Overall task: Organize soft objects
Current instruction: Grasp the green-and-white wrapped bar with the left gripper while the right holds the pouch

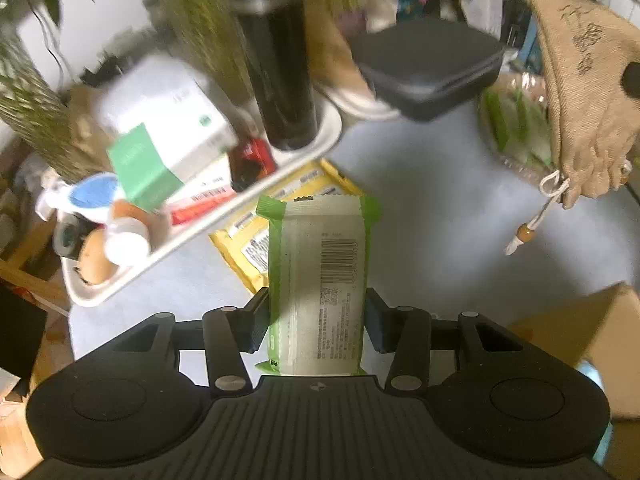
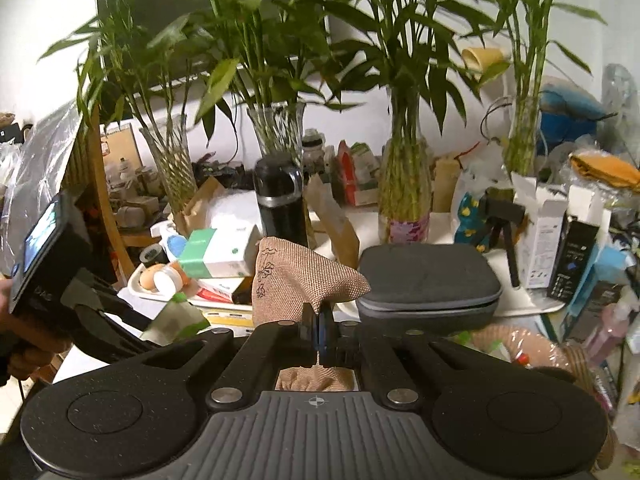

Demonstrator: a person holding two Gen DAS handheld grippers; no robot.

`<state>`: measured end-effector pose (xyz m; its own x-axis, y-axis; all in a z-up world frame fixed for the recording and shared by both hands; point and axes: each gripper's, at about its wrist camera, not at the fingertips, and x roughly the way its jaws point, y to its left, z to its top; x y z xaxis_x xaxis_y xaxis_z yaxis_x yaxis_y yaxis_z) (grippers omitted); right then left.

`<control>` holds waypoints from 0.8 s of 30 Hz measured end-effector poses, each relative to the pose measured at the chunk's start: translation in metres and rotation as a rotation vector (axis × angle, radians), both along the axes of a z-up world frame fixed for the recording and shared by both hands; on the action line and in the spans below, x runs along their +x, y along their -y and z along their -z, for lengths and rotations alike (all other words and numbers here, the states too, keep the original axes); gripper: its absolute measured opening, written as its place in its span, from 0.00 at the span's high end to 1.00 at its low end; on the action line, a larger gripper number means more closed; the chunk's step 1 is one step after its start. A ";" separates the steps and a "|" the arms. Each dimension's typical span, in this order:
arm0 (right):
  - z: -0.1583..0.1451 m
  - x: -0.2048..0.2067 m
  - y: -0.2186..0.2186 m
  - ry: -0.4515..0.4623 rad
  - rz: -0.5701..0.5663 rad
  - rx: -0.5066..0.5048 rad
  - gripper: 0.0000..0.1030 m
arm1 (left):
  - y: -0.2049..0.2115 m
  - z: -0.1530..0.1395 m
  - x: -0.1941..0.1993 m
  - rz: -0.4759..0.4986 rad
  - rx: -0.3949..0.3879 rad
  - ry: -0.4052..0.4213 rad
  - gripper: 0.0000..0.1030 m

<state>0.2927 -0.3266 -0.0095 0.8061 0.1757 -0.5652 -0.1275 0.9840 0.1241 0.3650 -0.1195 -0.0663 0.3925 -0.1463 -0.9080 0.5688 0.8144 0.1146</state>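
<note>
Soft things are in both grippers right now. One is a green and white snack packet (image 1: 318, 276), and the left gripper (image 1: 316, 320) has its two black fingers (image 1: 256, 320) pressed against the packet's sides, so it is clamped on the packet. The packet hangs in the air above the pale blue table (image 1: 420, 200), with its barcode facing the camera. Under it on the table lies a flat yellow pack (image 1: 256, 236) with white labels. Just beside that pack is a long white tray (image 1: 192, 236) full of stuff: a green and white box (image 1: 160, 148), a tall black bottle (image 1: 280, 80), a small red and black thing, and some round brown and white pots, all a bit blurry. The other soft thing is a brown cloth bag (image 2: 300, 280) with a dark drawing on it. The right gripper (image 2: 320, 332) has its fingers squeezed tight together on a fold of the bag, and the rest of the bag sticks up in front of them. In the left wrist view this bag (image 1: 588, 92) hangs at the right, off the table, with a white string and a wooden bead (image 1: 526, 234) dangling from it. Behind the bag sits a dark grey zip case (image 2: 428, 284) on the table. At the back stand glass vases with tall green bamboo plants (image 2: 404, 128). In the right wrist view a hand (image 2: 24, 344) at the left edge holds the left gripper's handle, and the green packet (image 2: 176, 320) shows in its fingers.
</note>
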 end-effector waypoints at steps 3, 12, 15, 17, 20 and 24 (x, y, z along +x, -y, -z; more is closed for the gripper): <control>-0.016 -0.011 -0.004 0.018 -0.010 -0.011 0.97 | -0.007 -0.021 -0.019 -0.016 -0.019 0.059 0.54; -0.053 -0.045 -0.013 0.051 -0.041 -0.004 0.97 | -0.015 -0.058 -0.068 -0.032 -0.116 0.162 0.54; -0.062 -0.055 -0.013 0.054 -0.047 0.010 0.97 | -0.020 -0.073 -0.090 -0.032 -0.150 0.188 0.54; -0.067 -0.062 -0.013 0.055 -0.052 0.019 0.97 | -0.024 -0.081 -0.103 -0.031 -0.178 0.193 0.54; -0.073 -0.072 -0.014 0.060 -0.060 0.017 0.97 | -0.030 -0.089 -0.120 -0.028 -0.228 0.188 0.54; -0.078 -0.082 -0.013 0.064 -0.063 0.019 0.97 | -0.038 -0.093 -0.137 -0.027 -0.321 0.131 0.54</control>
